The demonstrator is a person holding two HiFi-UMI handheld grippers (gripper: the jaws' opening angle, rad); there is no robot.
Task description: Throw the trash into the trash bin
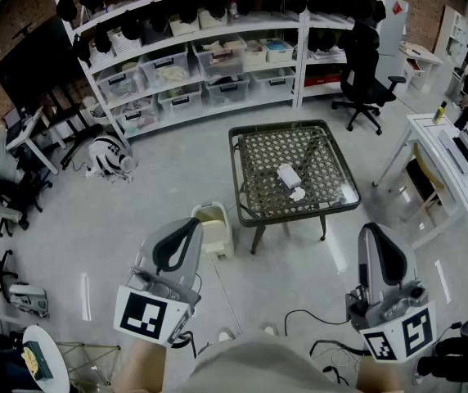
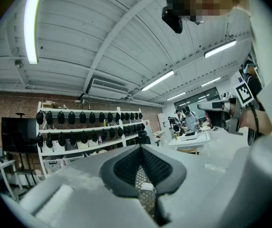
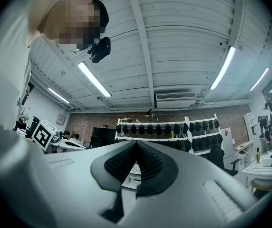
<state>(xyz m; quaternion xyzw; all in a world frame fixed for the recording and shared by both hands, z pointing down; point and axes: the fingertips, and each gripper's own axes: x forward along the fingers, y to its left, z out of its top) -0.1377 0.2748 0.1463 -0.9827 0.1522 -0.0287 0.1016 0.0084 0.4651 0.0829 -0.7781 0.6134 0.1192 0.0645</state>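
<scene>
trash [image 1: 290, 180] lies in the middle of a room backed by a long white shelving unit [image 1: 302, 56], the largest thing in sight, stacked with clear storage boxes and a row of dark rounded items along its upper tiers. in front of it, on the pale grey floor [image 1: 160, 178], stands a square dark metal table with a woven mesh top [image 1: 236, 174]. well off to its right is a white desk [image 1: 451, 166], and a black office chair [image 1: 365, 72] is parked by the shelves. on the floor just beside the table's near left leg sits the cream plastic trash bin with an open top [image 1: 214, 229]. nearer the camera, the left gripper [image 1: 193, 223] and the right gripper [image 1: 371, 227] are held up side by side, short of the table, each carrying a white cube with black square markers at its base. the left gripper's dark ribbed pads meet at their tips with nothing between them, and the mesh table shows far off through the slit below. the right gripper's pads are likewise pressed together and empty, tilted a little upward toward the shelves. the trash itself is two small white pieces, one blocky and one crumpled, lying close together near the centre of the tabletop, well apart from both grippers and from the bin.
</scene>
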